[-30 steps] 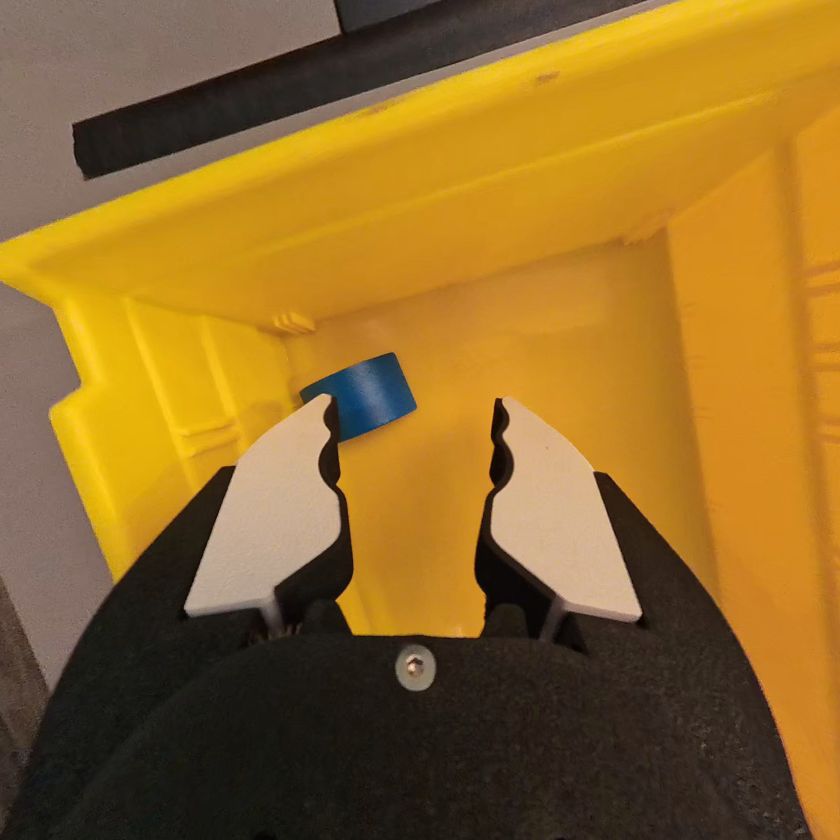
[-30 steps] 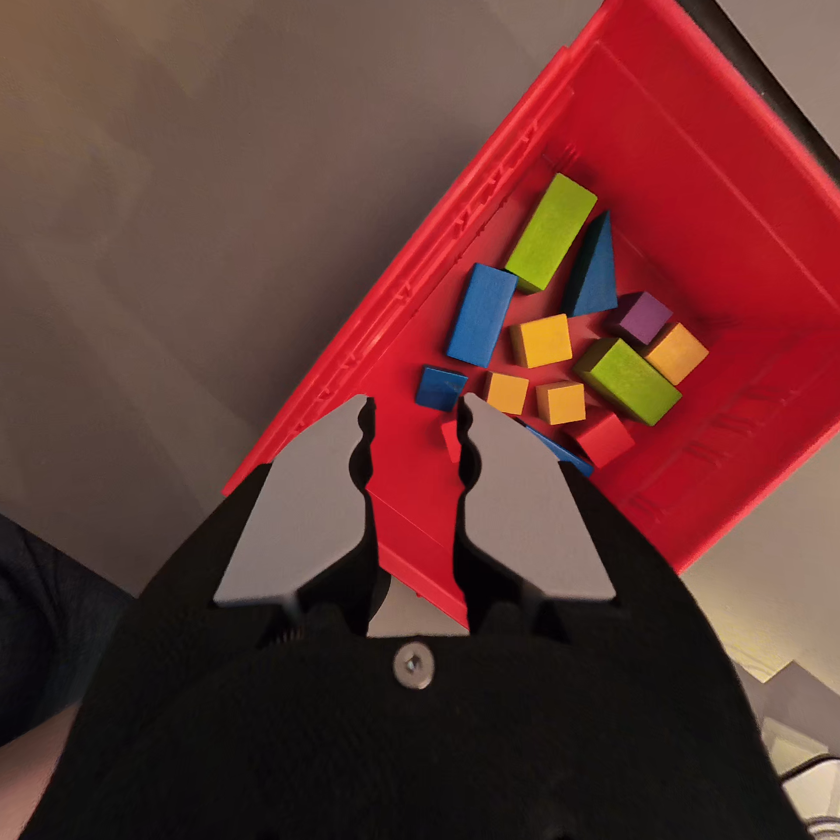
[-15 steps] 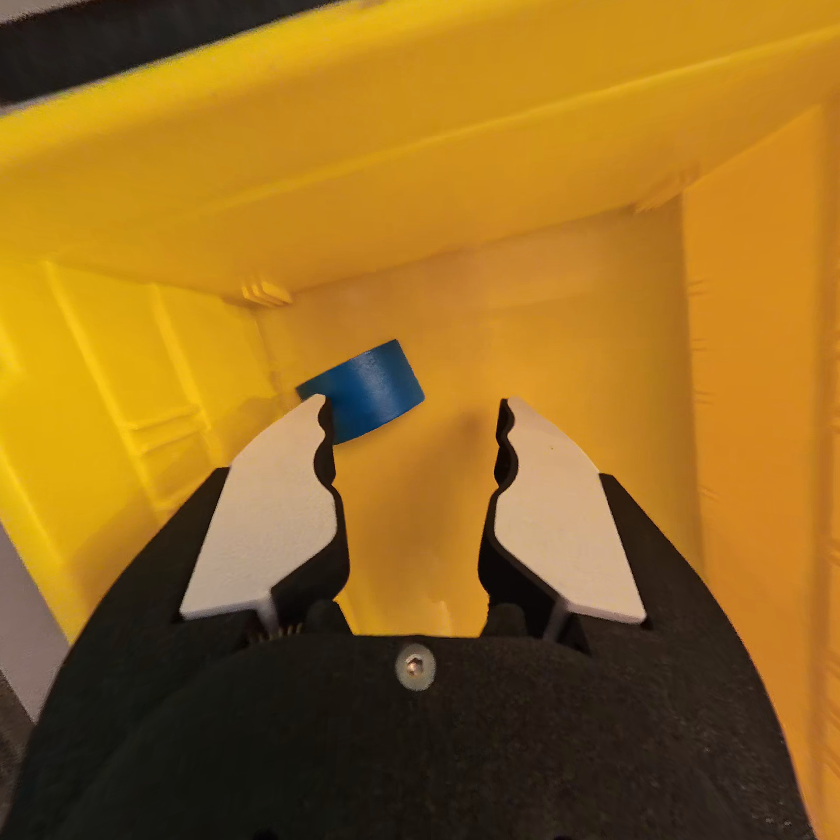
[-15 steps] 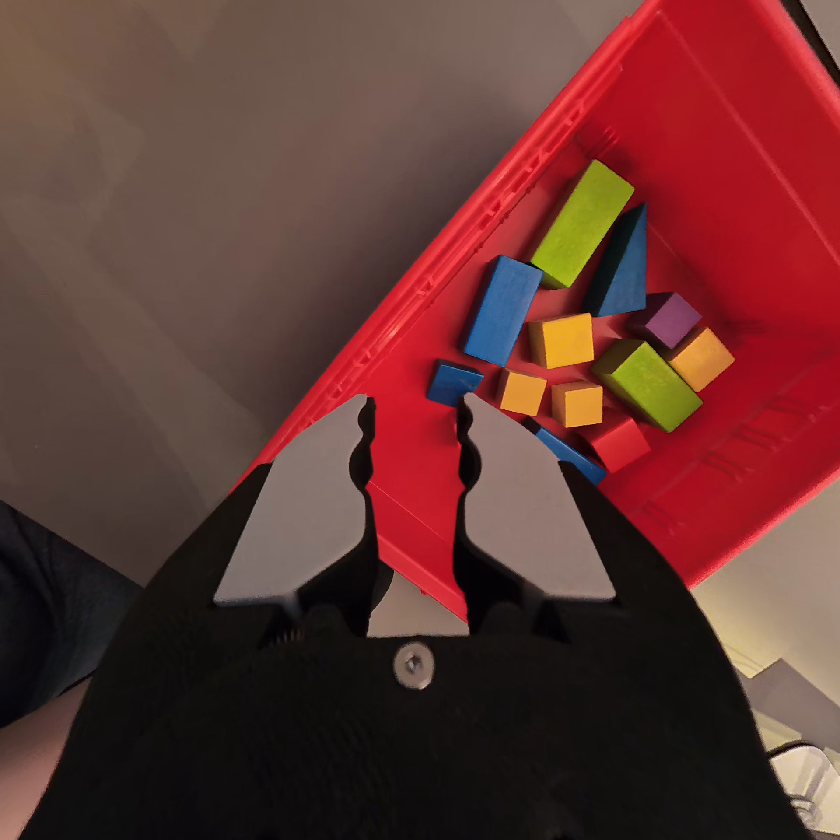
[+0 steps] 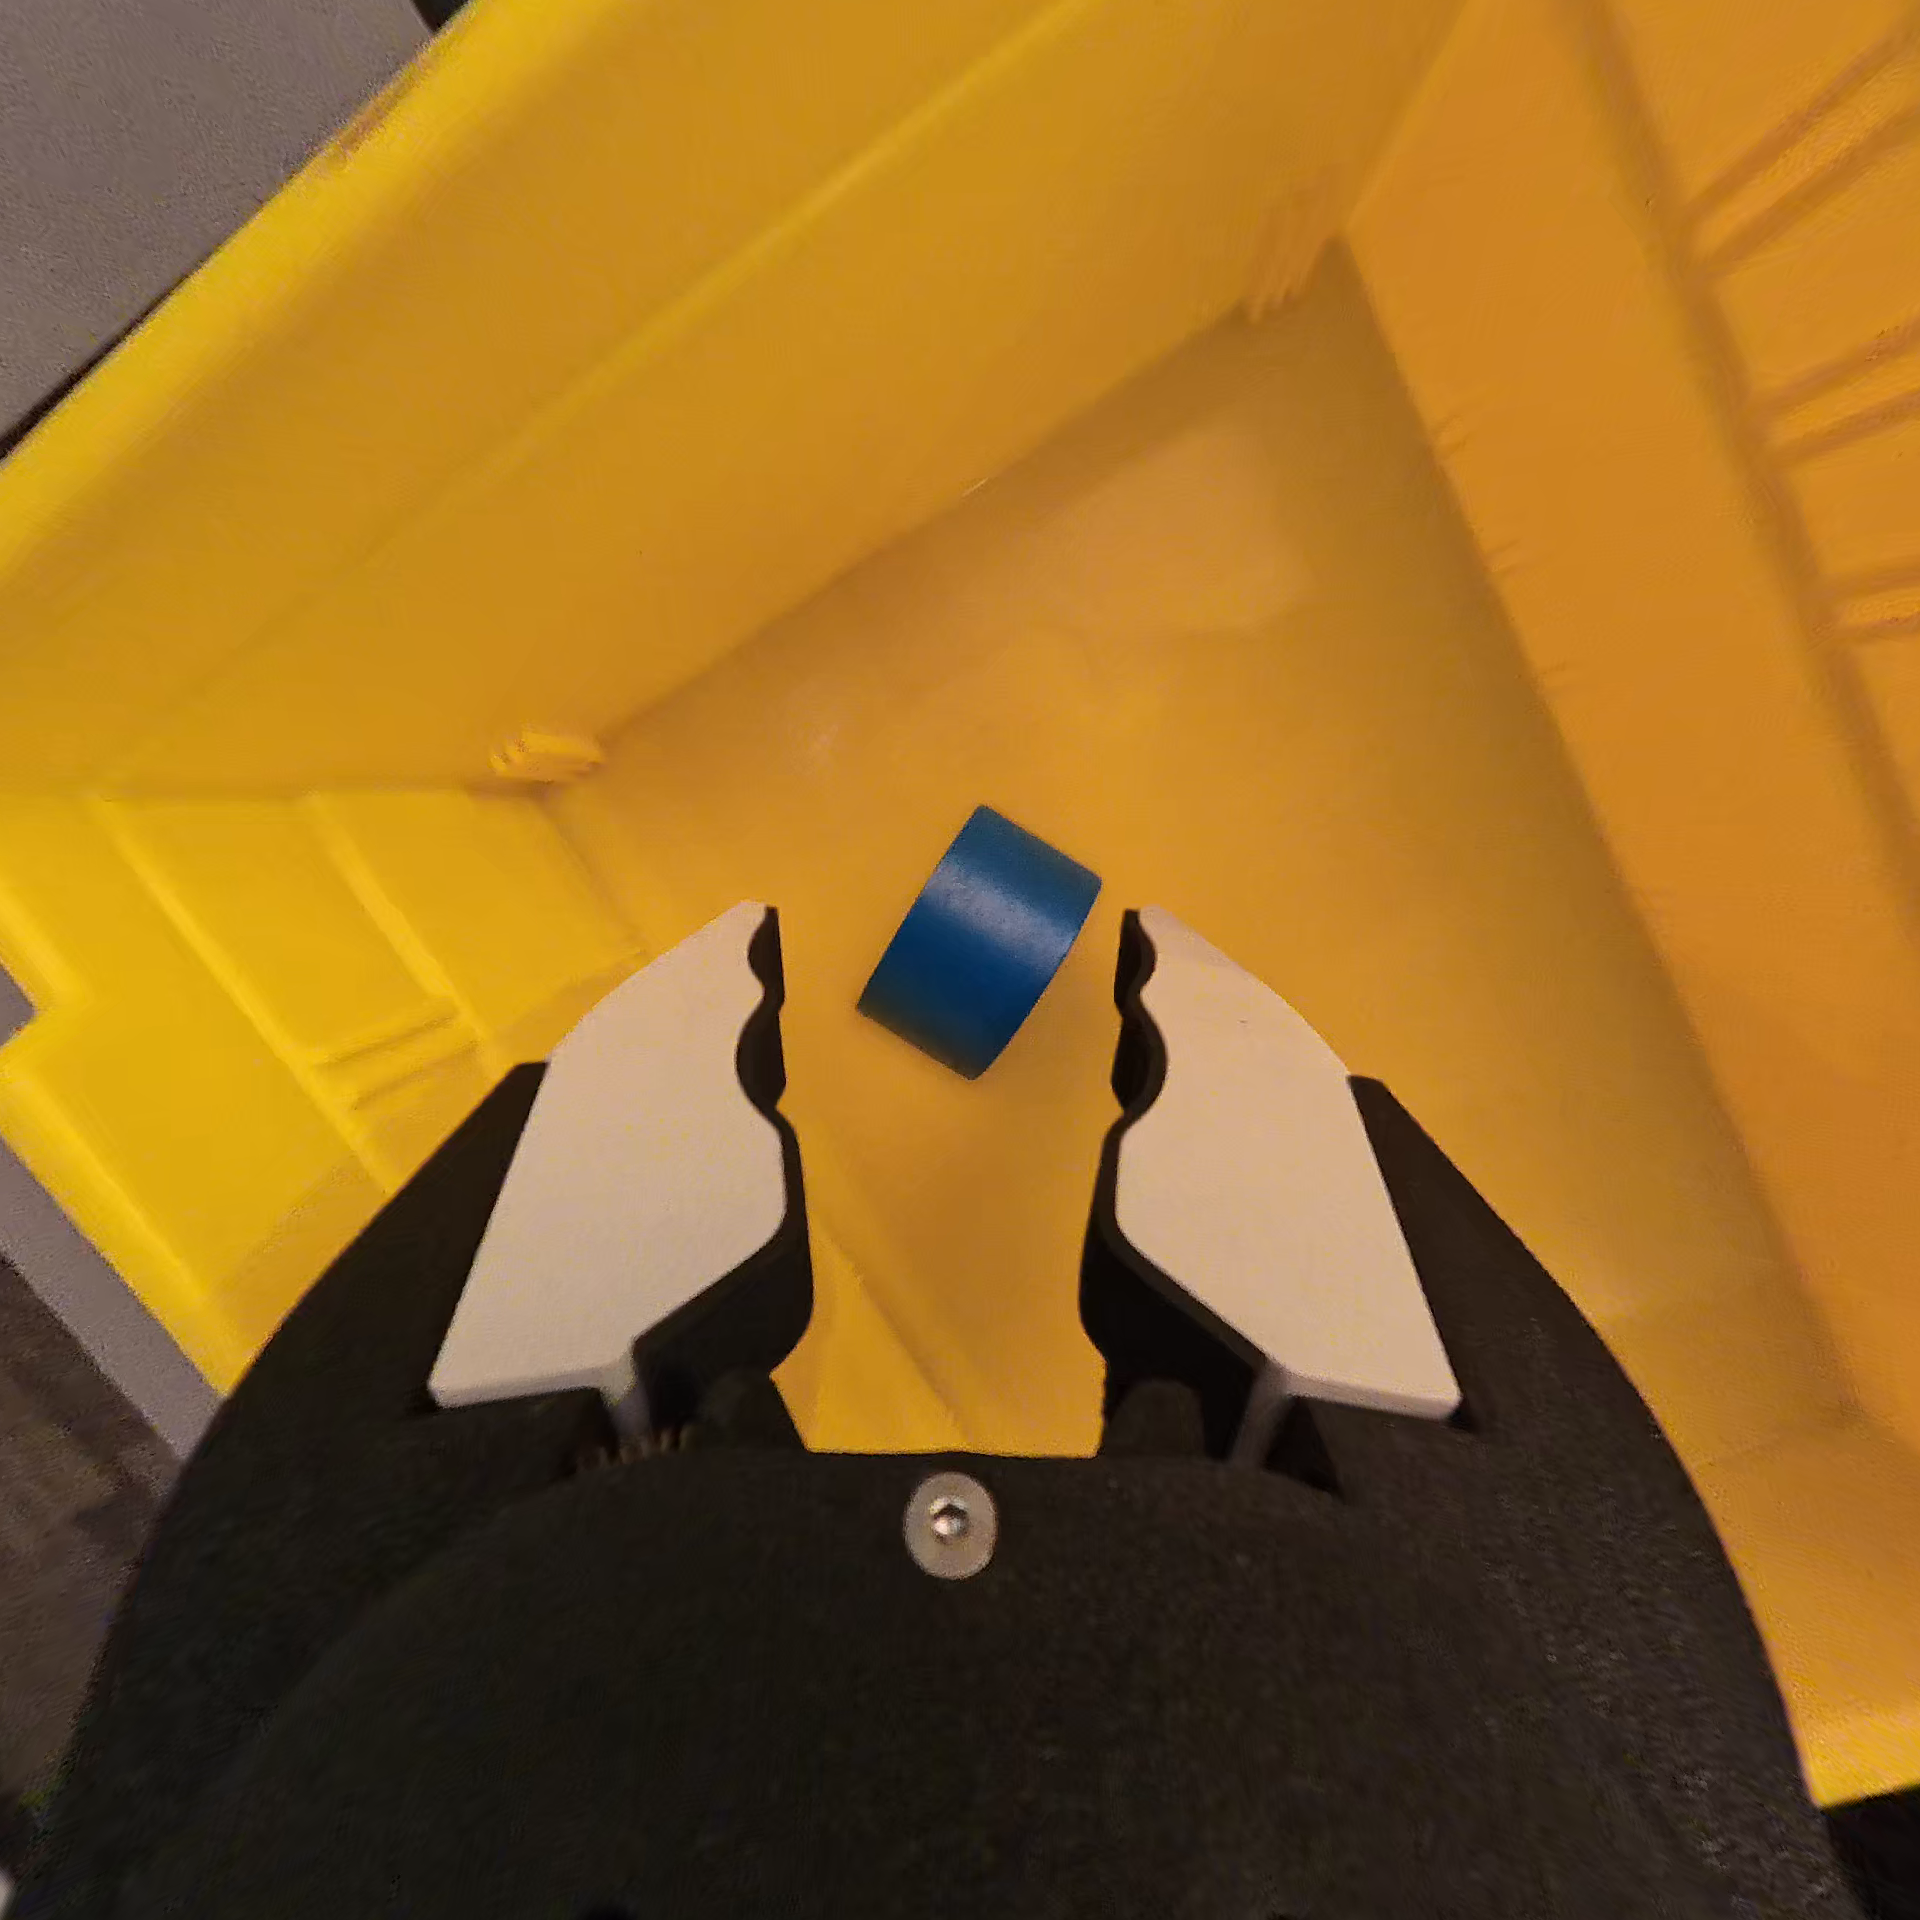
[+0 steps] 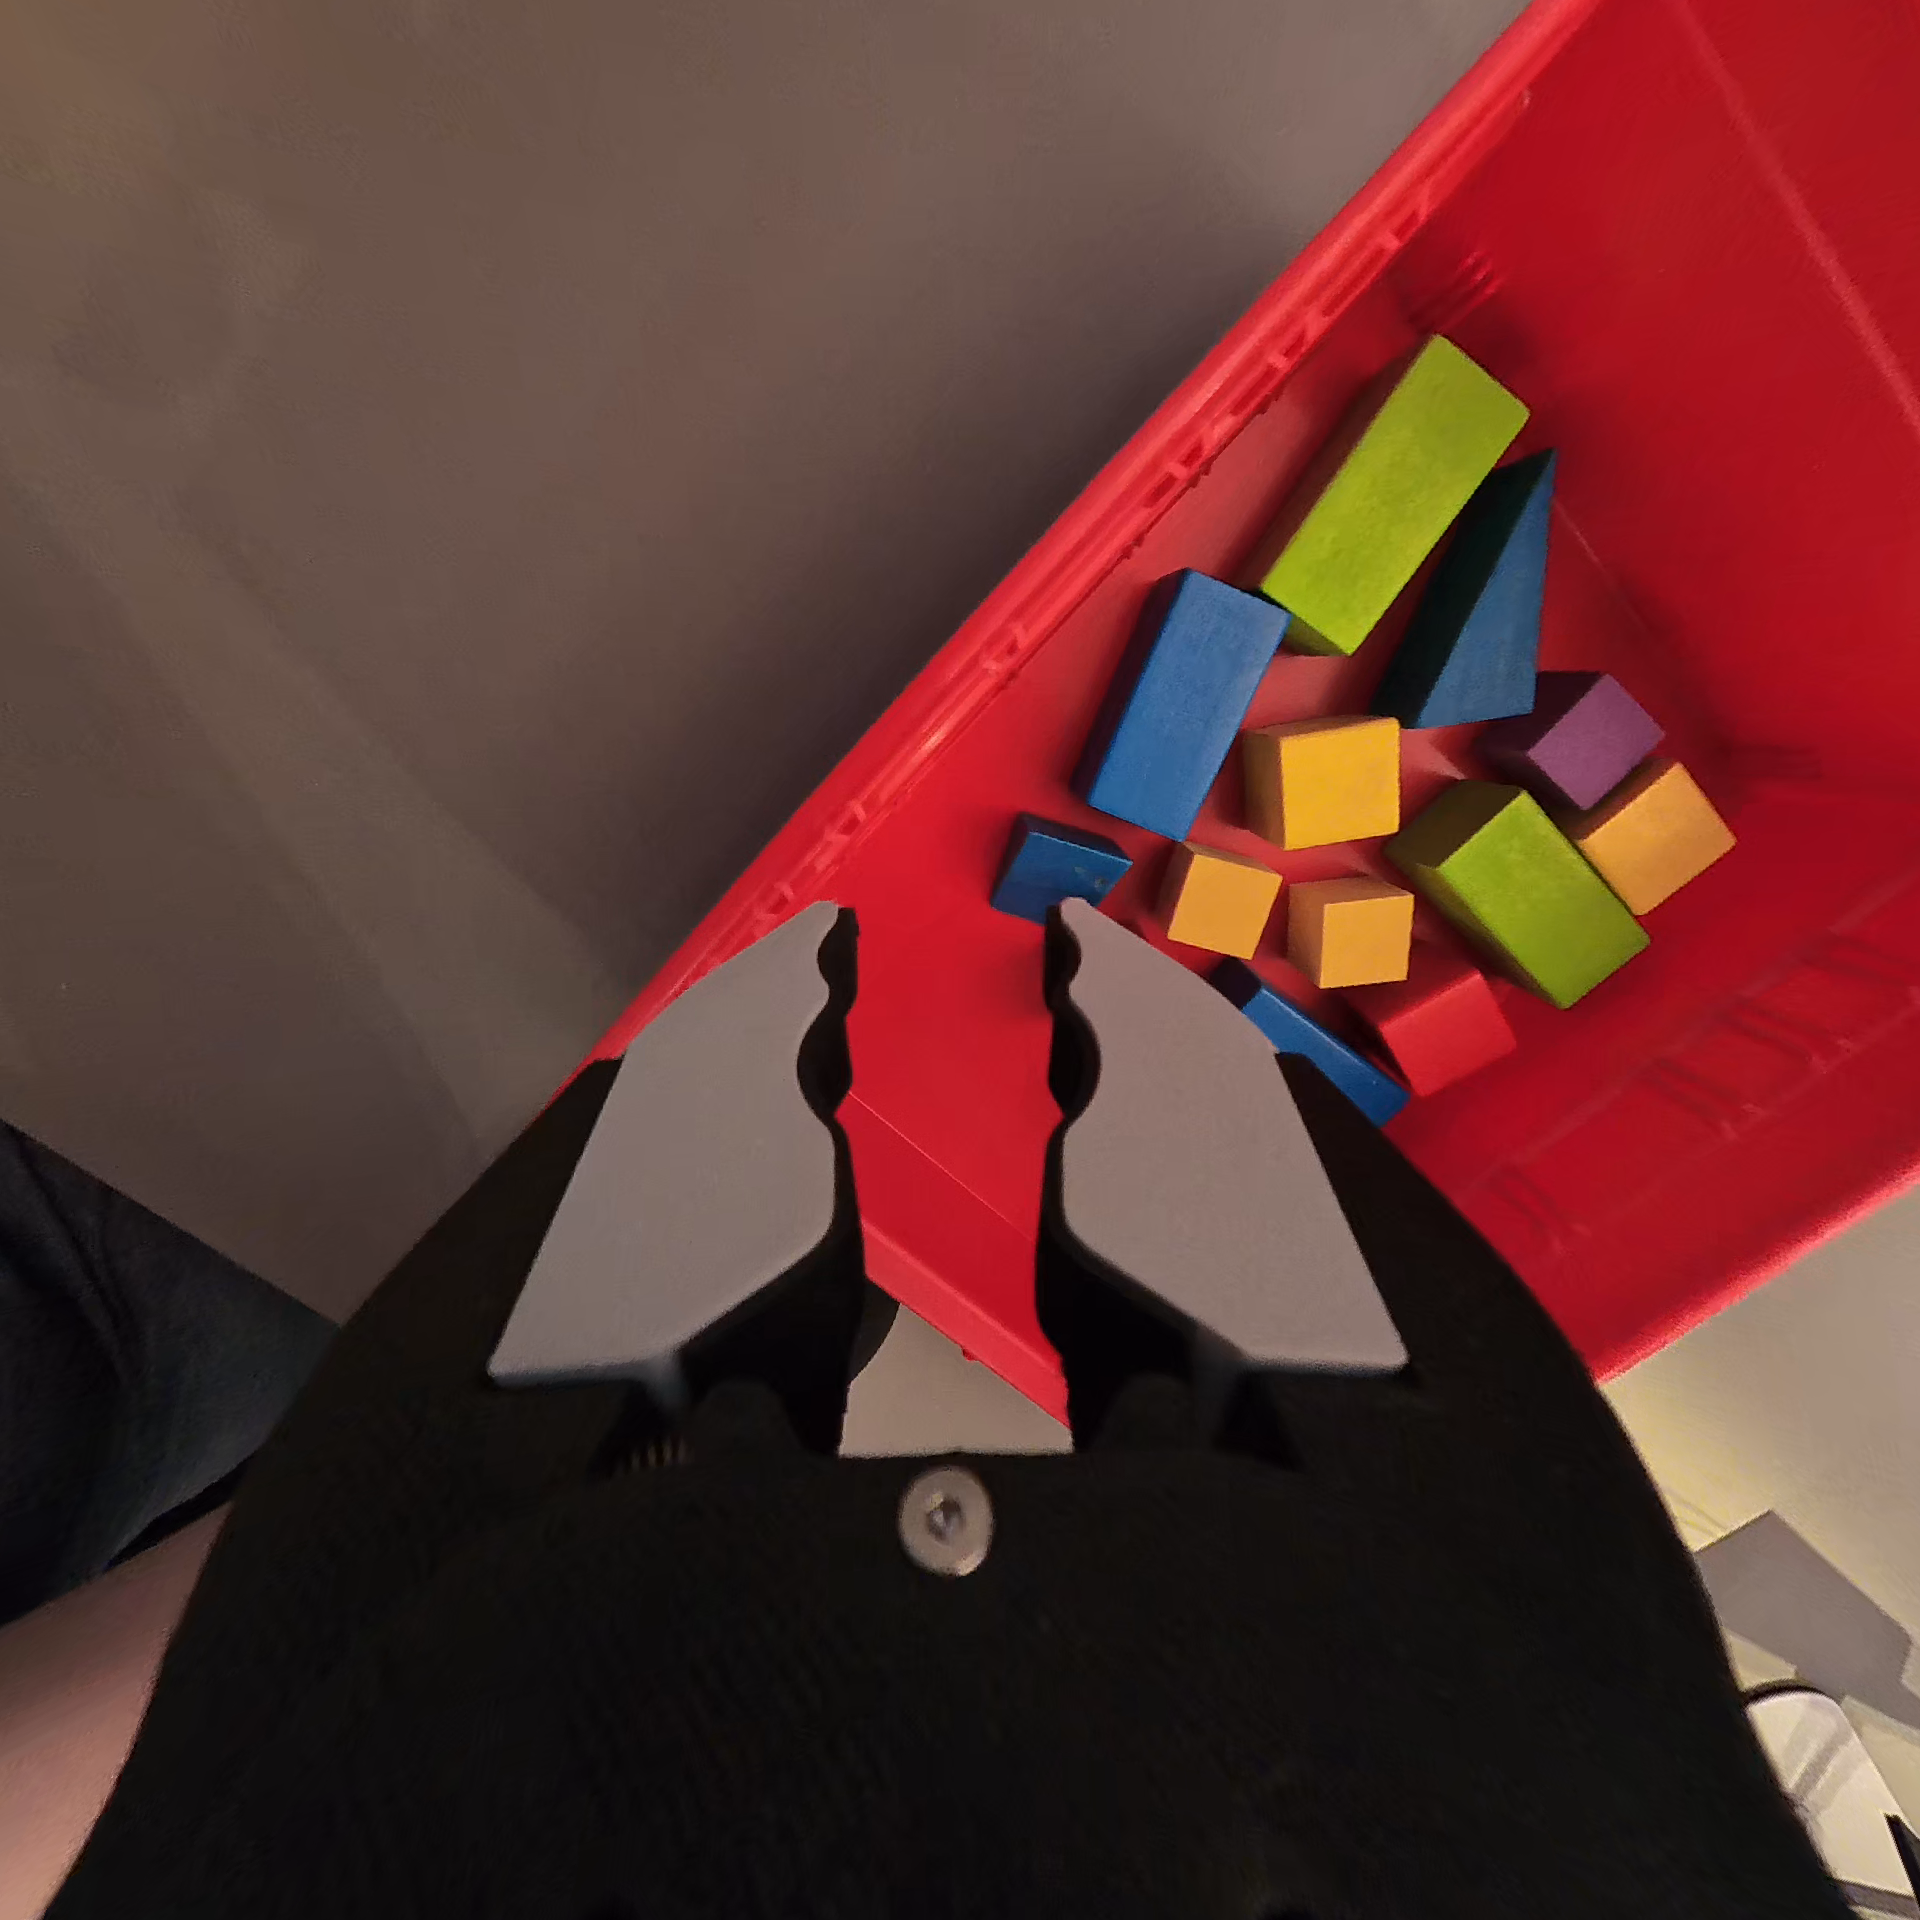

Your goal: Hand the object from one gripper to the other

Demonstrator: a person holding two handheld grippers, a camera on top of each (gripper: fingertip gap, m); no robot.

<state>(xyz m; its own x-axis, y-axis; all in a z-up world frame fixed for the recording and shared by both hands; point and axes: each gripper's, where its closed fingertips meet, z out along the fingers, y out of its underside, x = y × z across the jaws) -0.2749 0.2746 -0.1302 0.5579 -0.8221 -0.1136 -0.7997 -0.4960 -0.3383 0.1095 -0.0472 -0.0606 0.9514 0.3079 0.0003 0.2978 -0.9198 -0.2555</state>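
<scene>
The left gripper (image 5: 943, 920) hangs inside the yellow bin (image 5: 644, 343) with its jaws spread wide and nothing between them yet; the blue cylinder (image 5: 979, 942), the piece to be handed over, lies on its curved side on the bin floor just beyond the fingertips, roughly in line with the gap and turned at a slant to it. That slant is what worries me: if the fingers close on the rounded face instead of the flat ends, the piece could roll or squirt out toward the far corner of the bin. The bin walls stand near on the left and far side, so a hurried approach might knock a finger against them. The right gripper (image 6: 948, 912) waits over the near left edge of the red bin (image 6: 1714, 260), jaws narrowly parted and empty, with loose coloured blocks (image 6: 1322, 781) to its right; a fumbled handover there could drop the cylinder among them.
</scene>
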